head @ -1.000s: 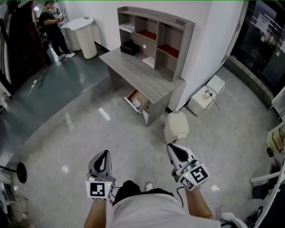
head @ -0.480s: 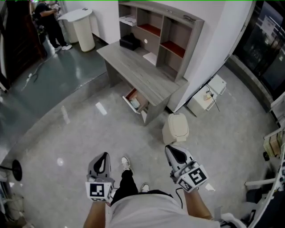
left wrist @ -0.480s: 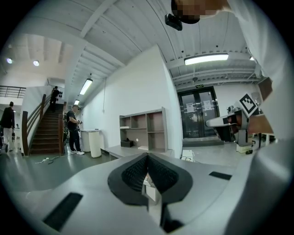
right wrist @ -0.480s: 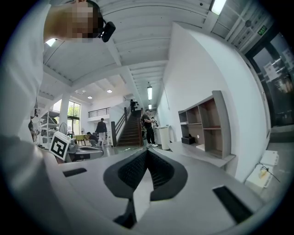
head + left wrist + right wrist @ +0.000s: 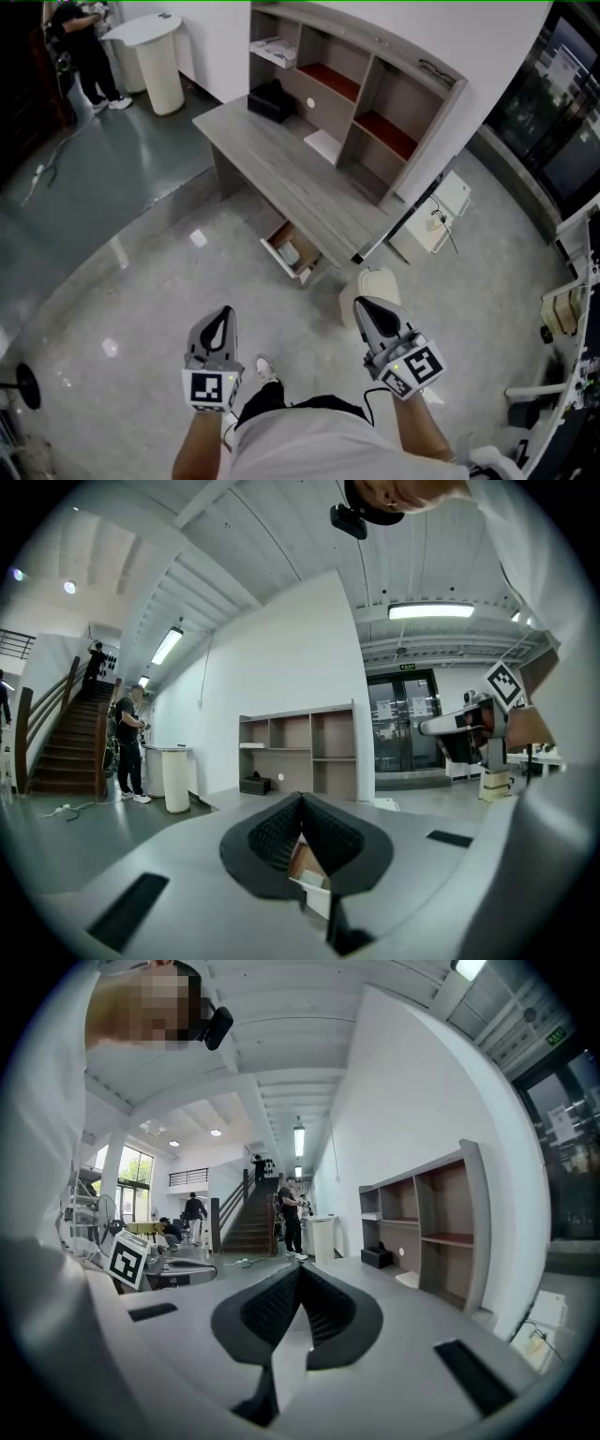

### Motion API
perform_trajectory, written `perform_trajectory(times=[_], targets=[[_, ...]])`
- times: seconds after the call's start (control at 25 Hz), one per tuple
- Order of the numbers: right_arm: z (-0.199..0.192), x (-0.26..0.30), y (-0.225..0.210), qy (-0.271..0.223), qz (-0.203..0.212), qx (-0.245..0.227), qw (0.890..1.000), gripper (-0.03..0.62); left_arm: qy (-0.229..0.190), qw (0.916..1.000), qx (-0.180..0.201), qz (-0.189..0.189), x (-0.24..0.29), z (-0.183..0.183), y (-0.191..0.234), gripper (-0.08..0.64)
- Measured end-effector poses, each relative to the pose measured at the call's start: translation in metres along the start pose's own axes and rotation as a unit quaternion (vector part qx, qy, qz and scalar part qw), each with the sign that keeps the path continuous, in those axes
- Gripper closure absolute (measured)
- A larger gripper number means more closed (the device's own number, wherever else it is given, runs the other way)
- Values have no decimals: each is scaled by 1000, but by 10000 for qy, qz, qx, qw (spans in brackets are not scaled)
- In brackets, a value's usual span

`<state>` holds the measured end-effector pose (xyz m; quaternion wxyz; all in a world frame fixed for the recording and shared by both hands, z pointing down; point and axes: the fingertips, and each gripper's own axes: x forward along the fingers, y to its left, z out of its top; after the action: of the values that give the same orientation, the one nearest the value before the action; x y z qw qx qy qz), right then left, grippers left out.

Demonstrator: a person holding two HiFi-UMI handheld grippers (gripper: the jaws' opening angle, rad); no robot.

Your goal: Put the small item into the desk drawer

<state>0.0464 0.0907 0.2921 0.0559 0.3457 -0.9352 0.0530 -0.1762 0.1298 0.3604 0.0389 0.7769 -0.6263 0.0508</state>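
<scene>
A grey desk (image 5: pixel 281 164) with a shelf unit stands against the white wall ahead. Its low drawer (image 5: pixel 292 251) is pulled open, with something pale inside. On the desktop lie a black object (image 5: pixel 271 100) and a white sheet (image 5: pixel 323 145); which one is the small item I cannot tell. My left gripper (image 5: pixel 223 317) and right gripper (image 5: pixel 364 309) are held side by side over the floor, short of the desk. Both are shut with nothing between the jaws. In the left gripper view the open drawer (image 5: pixel 309 874) shows just below the shut left gripper (image 5: pixel 300 803). The right gripper (image 5: pixel 298 1277) points at the desk's left part.
A beige waste bin (image 5: pixel 371 281) stands on the floor just ahead of my right gripper, beside the drawer. A white box with cables (image 5: pixel 439 214) sits by the wall. A person (image 5: pixel 80 42) stands at a white round stand (image 5: pixel 155 56) far left. Stairs (image 5: pixel 70 752) rise beyond.
The desk and its open drawer have come closer and lower in the head view. Both grippers moved forward with me, side by side, still shut.
</scene>
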Motion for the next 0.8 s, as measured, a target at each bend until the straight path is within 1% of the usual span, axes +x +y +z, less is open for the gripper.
perform_trajectory(times=[0.08,0.2,0.36,0.48,0.64,0.8], targets=[[9,22,-6,-35,-133,17,9999,571,55,9998,-16,-169,22,0,16,541],[11,43,-14,-8,-294,116,9995,571,246,9987,-189,-410,56,-10,31,541],[-1,50,-44,188,-576,193,9980,571,466,9958,-317,-722,96,-27,25,541],[-5,54,-74,172,-751,237,9967,571,511,9939,-357,-908,126,-33,13,541],[-1,72,-105,20,-652,199,9977,571,477,9947,-183,-891,159,-23,5,541],[12,94,-132,-134,-434,116,9989,571,387,9947,129,-946,181,3,-1,541]])
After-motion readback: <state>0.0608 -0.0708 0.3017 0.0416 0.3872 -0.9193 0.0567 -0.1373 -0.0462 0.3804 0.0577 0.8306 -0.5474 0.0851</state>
